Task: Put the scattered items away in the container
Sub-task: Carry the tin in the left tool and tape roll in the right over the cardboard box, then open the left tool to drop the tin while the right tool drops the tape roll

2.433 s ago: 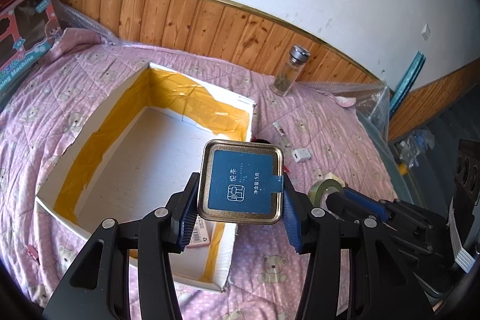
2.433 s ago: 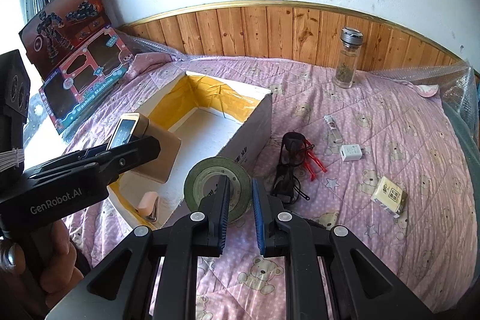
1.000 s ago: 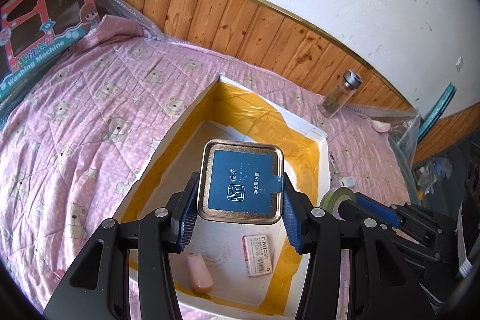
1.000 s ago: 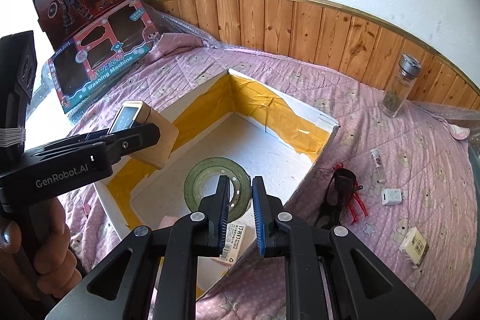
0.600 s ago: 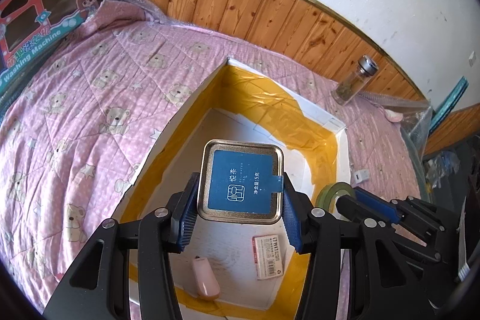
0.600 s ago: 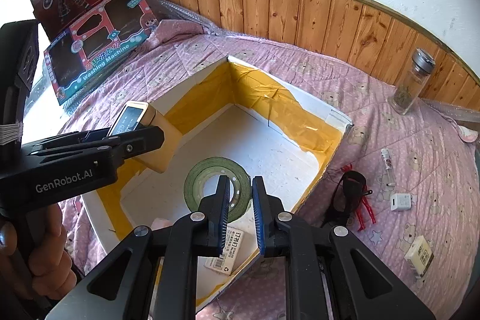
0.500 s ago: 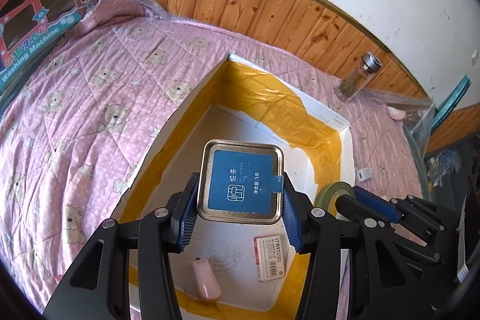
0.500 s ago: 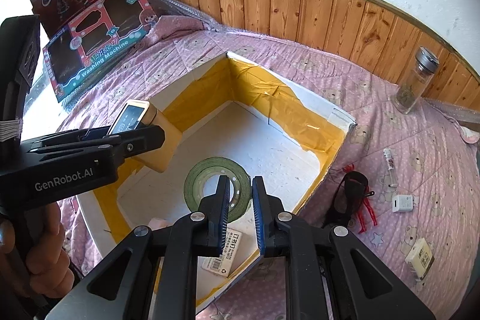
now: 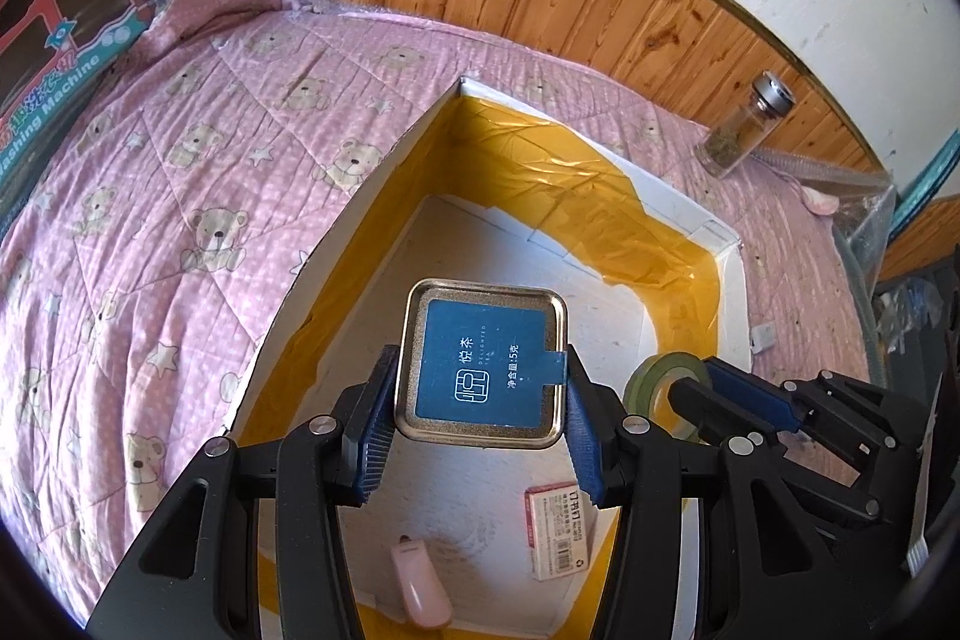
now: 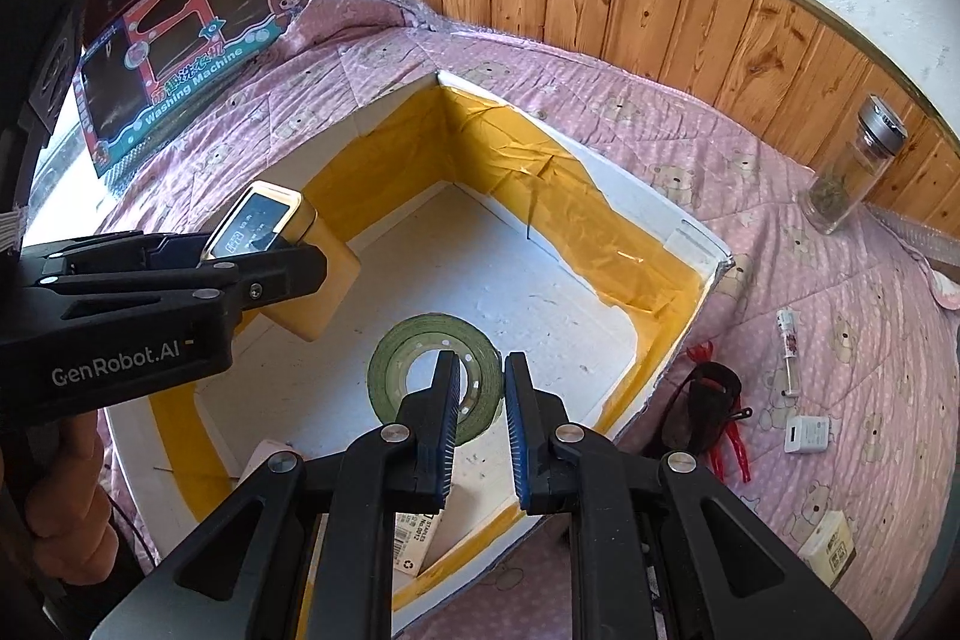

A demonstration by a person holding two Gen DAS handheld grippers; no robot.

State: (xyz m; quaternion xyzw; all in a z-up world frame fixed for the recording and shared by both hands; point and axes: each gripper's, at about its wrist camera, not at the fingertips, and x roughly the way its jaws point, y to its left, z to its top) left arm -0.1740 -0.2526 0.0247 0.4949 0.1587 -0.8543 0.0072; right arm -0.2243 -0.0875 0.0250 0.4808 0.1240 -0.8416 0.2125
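The left gripper (image 9: 480, 424) hung over the open white box (image 9: 384, 196), its jaws clamped on the two sides of a square gold tea tin (image 9: 483, 363) with a blue label on its lid. In the right wrist view the same tin (image 10: 300, 256) showed as a tall yellow-gold block, held above the near-left part of the box's floor. The right gripper (image 10: 483, 424) also hung over the box (image 10: 690, 226), jaws closed on the rim of a green tape roll (image 10: 435, 370), one jaw passing through the roll's hole and the other outside it. The left wrist view caught that roll (image 9: 663, 385) just right of the tin, over the box's right wall.

The box, lined with yellow tape along its inner walls, sat on a bed covered by a pink bear-print quilt (image 9: 180, 196). On its floor lay a pink oblong item (image 9: 420, 589) and a small red-edged labelled packet (image 9: 561, 529).

Outside the box, on the quilt to the right, lay a black and red tool (image 10: 714, 415), a white charger plug (image 10: 807, 433), a small tube (image 10: 789, 349) and a cream packet (image 10: 831, 547). A glass jar with a metal lid (image 10: 855, 166) stood by the wooden wall panelling. A toy washing machine carton (image 10: 180, 64) leaned at the far left. A hand (image 10: 66, 508) gripped the left gripper's handle.
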